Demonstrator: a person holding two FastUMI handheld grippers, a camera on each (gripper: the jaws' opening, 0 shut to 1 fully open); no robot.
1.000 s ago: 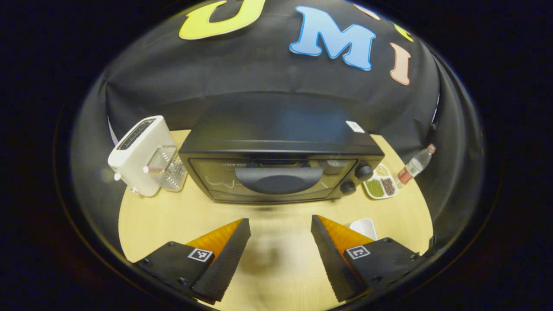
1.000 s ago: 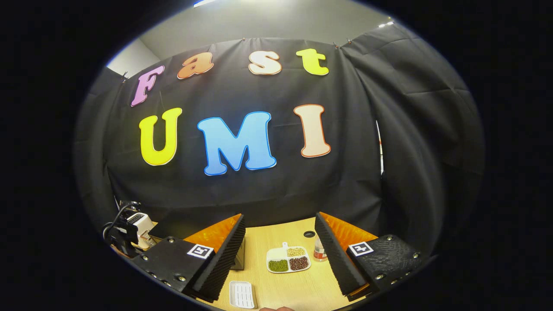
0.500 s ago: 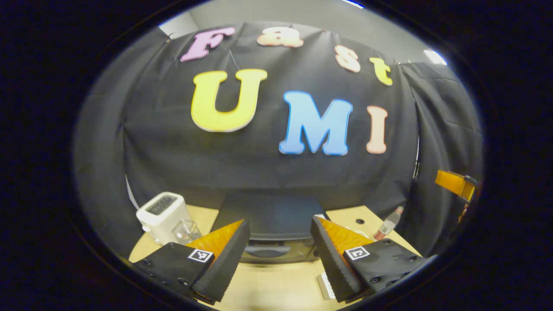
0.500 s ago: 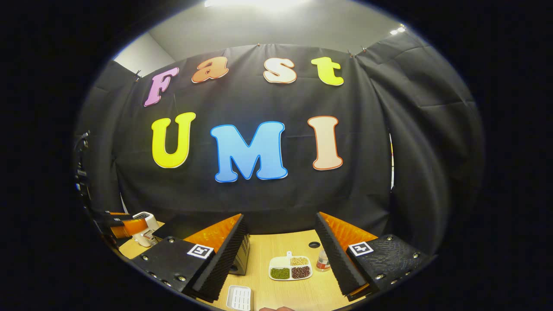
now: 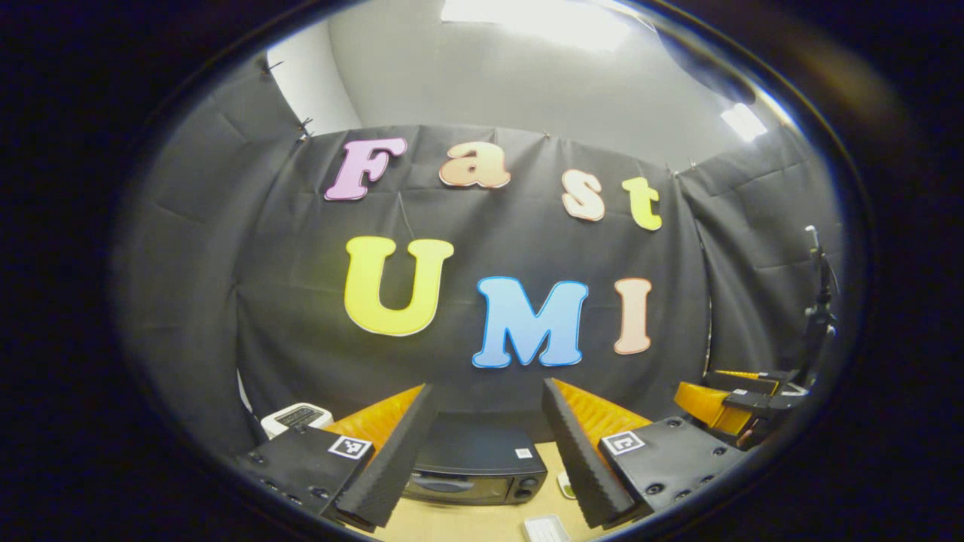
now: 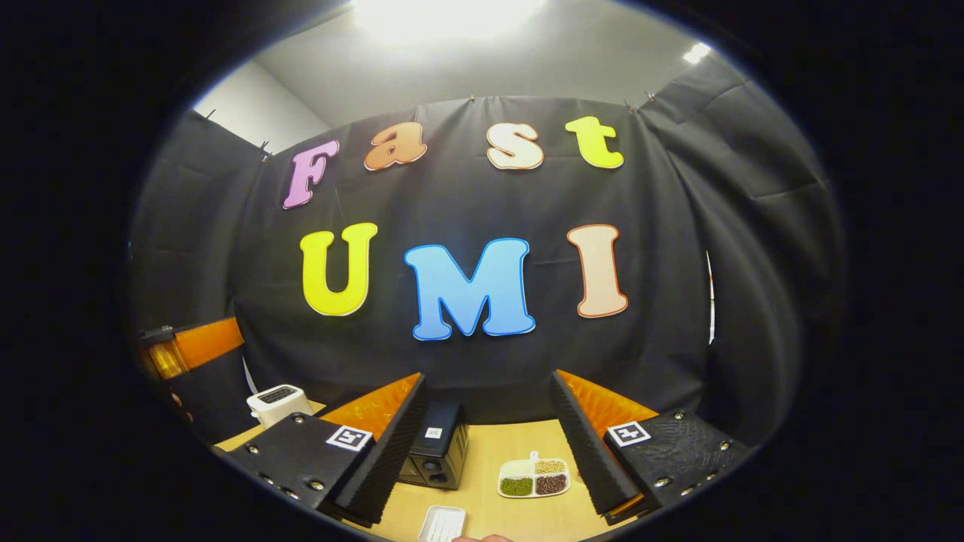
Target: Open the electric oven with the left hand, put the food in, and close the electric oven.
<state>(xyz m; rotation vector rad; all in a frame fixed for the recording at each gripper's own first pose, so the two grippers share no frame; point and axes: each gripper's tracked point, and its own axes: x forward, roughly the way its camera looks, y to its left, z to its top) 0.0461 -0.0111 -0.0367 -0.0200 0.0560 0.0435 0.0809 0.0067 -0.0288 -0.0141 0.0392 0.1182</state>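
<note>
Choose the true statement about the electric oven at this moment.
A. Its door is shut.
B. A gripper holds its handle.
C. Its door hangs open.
A: in the left gripper view the electric oven shows its door flat against the front, and the open left gripper is raised, away from it.

I counted one electric oven (image 5: 474, 473) on the worktop (image 6: 520, 512), its door shut. One white toaster (image 6: 277, 403) stood beside it. There was one divided plate (image 6: 533, 479) holding three kinds of dried beans or grains, and one small white ridged tray (image 6: 441, 523). Two claws were in sight: my left claw (image 5: 482, 452) and my right claw (image 6: 488, 444).
</note>
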